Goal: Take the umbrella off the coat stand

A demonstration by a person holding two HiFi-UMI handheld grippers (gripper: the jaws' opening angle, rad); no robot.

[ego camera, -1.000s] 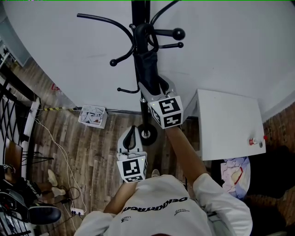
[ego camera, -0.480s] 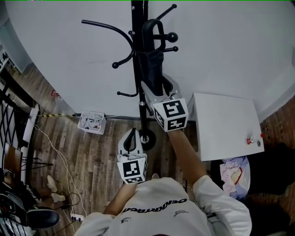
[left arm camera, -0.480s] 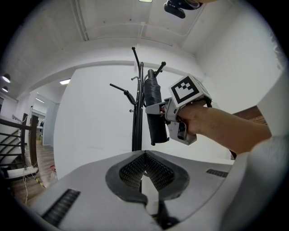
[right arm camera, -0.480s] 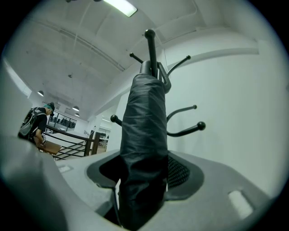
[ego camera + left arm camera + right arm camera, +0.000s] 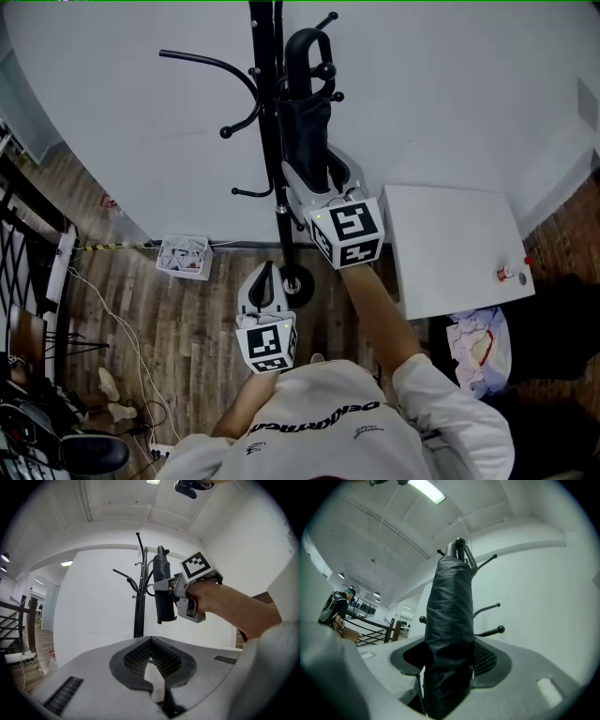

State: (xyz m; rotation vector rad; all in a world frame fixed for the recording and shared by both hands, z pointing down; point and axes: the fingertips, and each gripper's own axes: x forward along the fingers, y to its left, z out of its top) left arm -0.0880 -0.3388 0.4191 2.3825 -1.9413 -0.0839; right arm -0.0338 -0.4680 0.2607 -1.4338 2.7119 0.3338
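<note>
The black folded umbrella (image 5: 310, 122) hangs upright beside the black coat stand (image 5: 271, 141). Its curved handle (image 5: 306, 52) is up among the top hooks; I cannot tell whether it still rests on one. My right gripper (image 5: 315, 171) is shut on the umbrella's wrapped body (image 5: 449, 634), with one jaw on each side. The left gripper view shows the same grip from the side, on the umbrella (image 5: 162, 590). My left gripper (image 5: 266, 266) hangs lower, near the stand's base, with its jaws together and nothing between them (image 5: 151, 642).
A white cabinet (image 5: 455, 248) stands against the wall right of the stand. A small white basket (image 5: 185, 255) and loose cables (image 5: 122, 314) lie on the wood floor at the left. A dark railing (image 5: 19, 234) runs along the left edge. The stand's round base (image 5: 296, 279) is beside my left gripper.
My right gripper has lifted the umbrella, so its handle now sits higher against the top hooks. The left gripper has hardly shifted.
</note>
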